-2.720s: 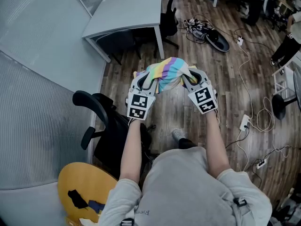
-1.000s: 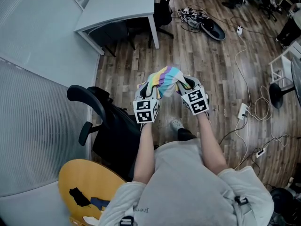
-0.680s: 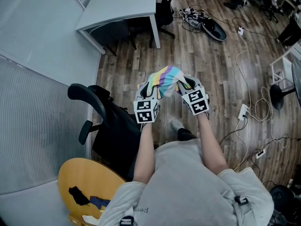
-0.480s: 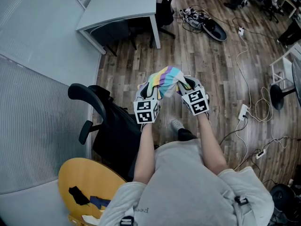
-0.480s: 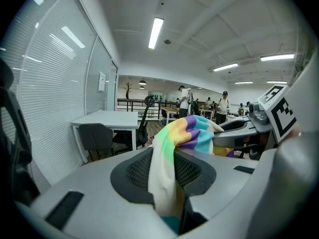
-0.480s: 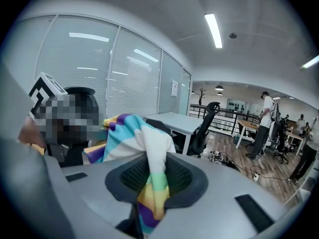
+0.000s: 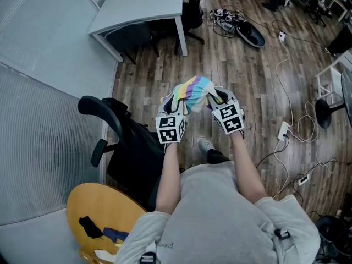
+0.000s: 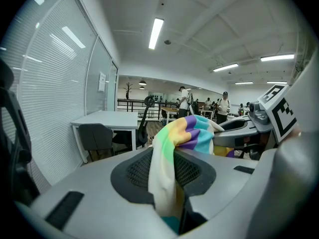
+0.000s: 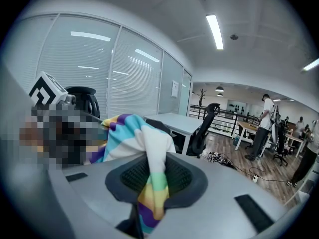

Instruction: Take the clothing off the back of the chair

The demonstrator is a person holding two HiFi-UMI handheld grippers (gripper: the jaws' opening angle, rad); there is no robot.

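Note:
A striped garment point(image 7: 194, 90) in pastel green, yellow, purple, blue and white hangs bunched in the air between my two grippers, over the wooden floor. The left gripper point(image 7: 175, 104) is shut on its left edge; the cloth point(image 8: 172, 153) runs down between the jaws in the left gripper view. My right gripper point(image 7: 216, 100) is shut on the right edge, and the cloth point(image 9: 149, 183) is pinched between those jaws too. The black office chair point(image 7: 129, 153) stands down to my left, its back bare of clothing.
A grey desk point(image 7: 140, 7) stands ahead on the left against a glass wall with blinds. Cables and a power strip point(image 7: 284, 131) lie on the floor to the right. A yellow round seat point(image 7: 104, 219) is at the lower left. People stand far off point(image 9: 262, 126).
Since the oldest frame both grippers have drawn closer together and nearer to my body, bunching the garment. Over the last second nothing has moved.

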